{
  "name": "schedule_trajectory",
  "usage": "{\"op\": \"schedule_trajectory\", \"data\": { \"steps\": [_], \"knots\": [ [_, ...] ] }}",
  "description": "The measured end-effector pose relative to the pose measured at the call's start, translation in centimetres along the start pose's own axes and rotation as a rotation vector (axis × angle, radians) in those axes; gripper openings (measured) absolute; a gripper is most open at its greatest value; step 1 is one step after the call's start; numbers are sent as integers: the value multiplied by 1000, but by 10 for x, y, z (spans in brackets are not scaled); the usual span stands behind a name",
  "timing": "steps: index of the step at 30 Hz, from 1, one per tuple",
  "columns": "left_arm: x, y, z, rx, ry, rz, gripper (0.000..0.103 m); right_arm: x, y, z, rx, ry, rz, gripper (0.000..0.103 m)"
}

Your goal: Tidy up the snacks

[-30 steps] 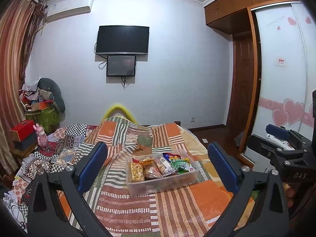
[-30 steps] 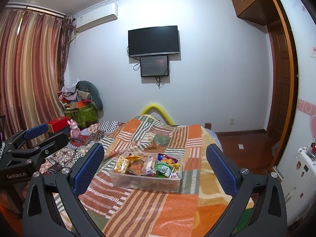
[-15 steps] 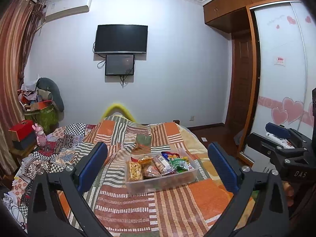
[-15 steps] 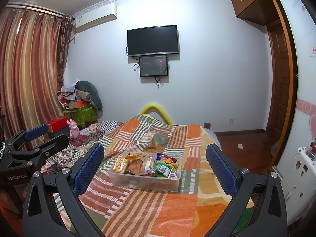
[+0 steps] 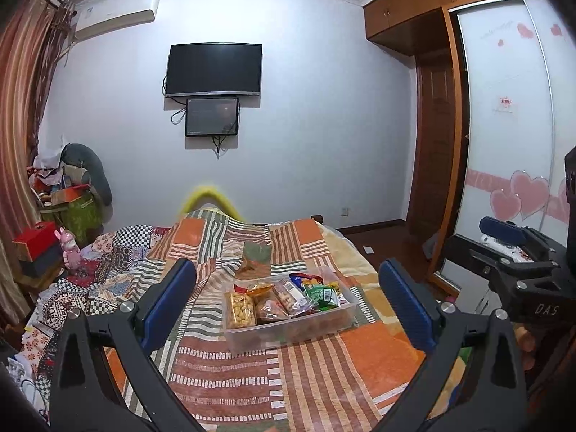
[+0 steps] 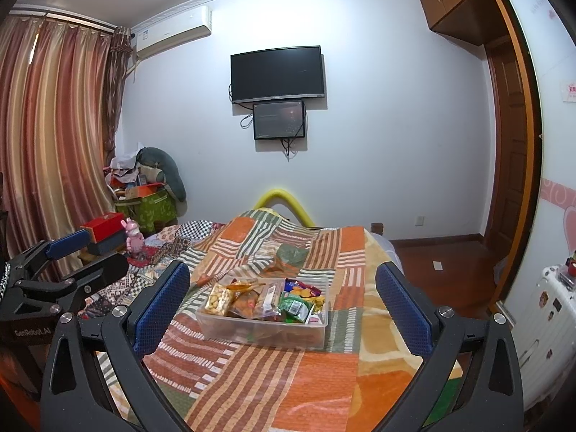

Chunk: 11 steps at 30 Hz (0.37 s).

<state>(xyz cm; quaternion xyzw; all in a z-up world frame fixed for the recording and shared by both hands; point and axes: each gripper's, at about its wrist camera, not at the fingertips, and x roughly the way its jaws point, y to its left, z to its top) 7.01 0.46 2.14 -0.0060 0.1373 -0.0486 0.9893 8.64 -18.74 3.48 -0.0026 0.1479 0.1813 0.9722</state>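
Patchwork blanket (image 5: 230, 370) in orange, green, striped panels covers bed. Yellow curved tube (image 6: 284, 203) at bed's far end. Black television (image 5: 214, 69) wall-mounted, smaller screen (image 5: 211, 116) directly beneath, cables hanging. Air conditioner (image 6: 172, 30) high on wall beside striped curtains (image 6: 54, 136). Pink toy figure (image 6: 134, 237) next to red box (image 6: 102, 224). Wooden door (image 5: 437, 144) right.

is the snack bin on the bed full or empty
Full, or close to it. The clear bin on the bed holds snack packets side by side across its width; no bare floor shows.
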Motion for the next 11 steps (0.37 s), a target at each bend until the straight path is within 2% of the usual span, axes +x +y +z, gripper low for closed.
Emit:
{"op": "schedule_trajectory", "data": {
  "steps": [11],
  "knots": [
    [2, -1, -3, -7, 4, -10, 103, 1, -2, -2, 3, 9, -2, 103]
  ]
}}
